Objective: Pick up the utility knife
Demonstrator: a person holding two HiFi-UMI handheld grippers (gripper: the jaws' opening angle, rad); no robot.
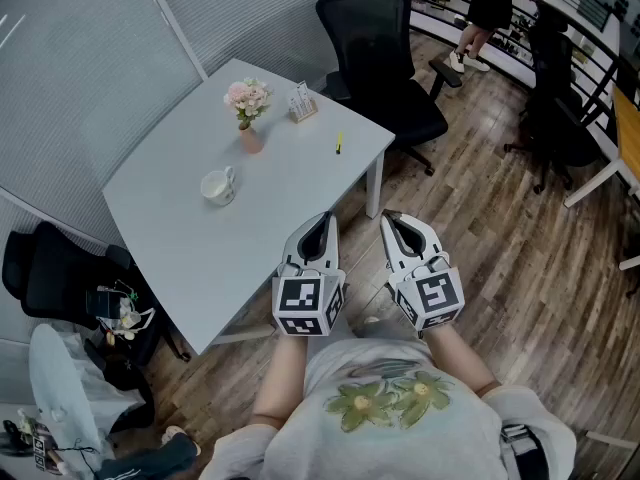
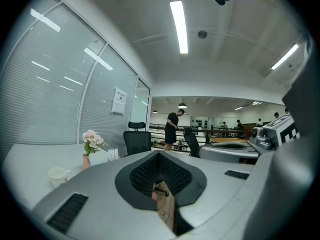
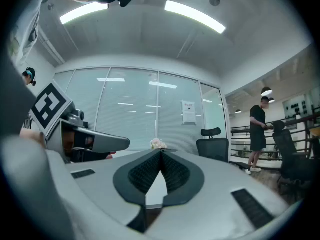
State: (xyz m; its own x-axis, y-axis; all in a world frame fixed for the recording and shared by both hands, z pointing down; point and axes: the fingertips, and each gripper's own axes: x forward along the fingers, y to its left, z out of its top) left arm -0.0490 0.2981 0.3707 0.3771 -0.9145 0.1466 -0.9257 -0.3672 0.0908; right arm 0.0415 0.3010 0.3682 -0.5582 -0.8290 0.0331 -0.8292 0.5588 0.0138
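The utility knife [image 1: 339, 143] is a small yellow stick lying near the far right edge of the white table [image 1: 190, 248]. Both grippers hang side by side in front of the person's chest, at the table's near corner and well short of the knife. The left gripper [image 1: 320, 220] is shut with nothing between its jaws, and its own view shows the tips [image 2: 159, 154] meeting. The right gripper [image 1: 392, 220] is over the wood floor just off the table's edge. Its tips [image 3: 161, 153] also meet, with nothing held. Neither gripper view shows the knife.
On the table stand a pink flower vase [image 1: 248, 108], a white cup [image 1: 219, 186] and a small card stand [image 1: 302, 103]. A black office chair [image 1: 385, 58] sits behind the table's right side. Bags and a dark chair [image 1: 60, 278] crowd the left. A person [image 1: 485, 8] stands far back.
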